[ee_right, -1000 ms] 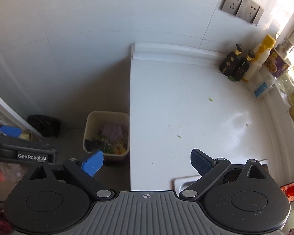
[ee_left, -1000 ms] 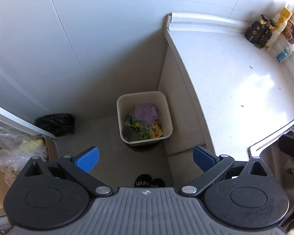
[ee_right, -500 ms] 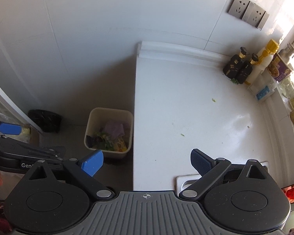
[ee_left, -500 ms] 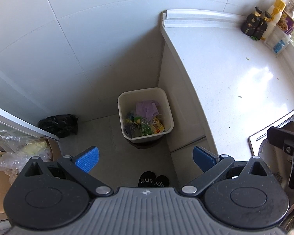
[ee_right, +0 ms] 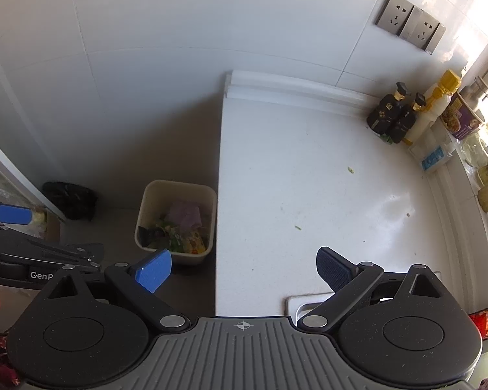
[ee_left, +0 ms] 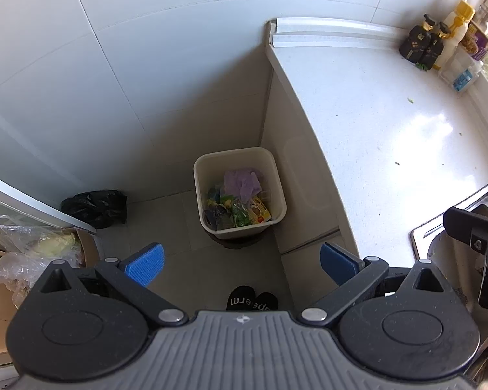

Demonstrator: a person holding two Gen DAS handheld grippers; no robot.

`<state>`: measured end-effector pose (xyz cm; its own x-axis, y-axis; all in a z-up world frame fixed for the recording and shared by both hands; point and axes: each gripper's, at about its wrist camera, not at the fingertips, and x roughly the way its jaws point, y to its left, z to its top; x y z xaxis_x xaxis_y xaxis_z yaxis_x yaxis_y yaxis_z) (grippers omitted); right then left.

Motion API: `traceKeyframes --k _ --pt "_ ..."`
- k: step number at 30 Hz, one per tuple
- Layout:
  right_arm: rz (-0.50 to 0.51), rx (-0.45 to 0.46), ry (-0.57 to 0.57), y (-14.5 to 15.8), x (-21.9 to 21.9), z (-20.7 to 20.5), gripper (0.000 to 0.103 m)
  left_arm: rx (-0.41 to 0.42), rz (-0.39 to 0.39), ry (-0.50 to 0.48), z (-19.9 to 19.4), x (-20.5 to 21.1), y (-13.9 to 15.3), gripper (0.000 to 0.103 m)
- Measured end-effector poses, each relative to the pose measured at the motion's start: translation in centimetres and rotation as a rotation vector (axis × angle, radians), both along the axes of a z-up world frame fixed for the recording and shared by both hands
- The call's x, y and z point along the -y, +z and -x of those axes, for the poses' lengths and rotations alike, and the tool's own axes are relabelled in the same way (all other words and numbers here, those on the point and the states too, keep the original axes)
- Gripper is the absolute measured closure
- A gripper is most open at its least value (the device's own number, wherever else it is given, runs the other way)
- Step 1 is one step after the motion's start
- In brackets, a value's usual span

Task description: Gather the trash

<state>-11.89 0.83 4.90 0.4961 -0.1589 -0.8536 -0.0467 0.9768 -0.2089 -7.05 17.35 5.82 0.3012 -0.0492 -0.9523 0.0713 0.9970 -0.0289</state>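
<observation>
Bin (ee_left: pixel 239 191) stood on floor at 12 o'clock beyond left hand-held gripper (ee_left: pixel 240 261), beside counter (ee_left: pixel 374 136). Both hand-held grippers gaped empty; right hand-held gripper (ee_right: pixel 244 268) over counter edge. Risk: crumb-small scraps (ee_right: pixel 350 169) slipping between pads.

The countertop (ee_right: pixel 309 195) is glossy white stone-like, catching glare; the wall tiles (ee_right: pixel 179 32) are smooth and shiny. The cream bin (ee_left: pixel 278 191) looks matt plastic — beside it, a crinkled black plastic bag (ee_left: pixel 94 208). The sink rim (ee_left: pixel 452 208) is brushed metal.
</observation>
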Motion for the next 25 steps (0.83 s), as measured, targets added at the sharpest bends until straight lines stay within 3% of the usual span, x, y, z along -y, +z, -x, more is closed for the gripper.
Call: traceKeyframes --k 25 --pt "-0.039 -0.017 0.002 -0.71 0.85 -0.68 0.006 -0.016 0.017 -0.011 -0.73 0.06 -0.27 0.001"
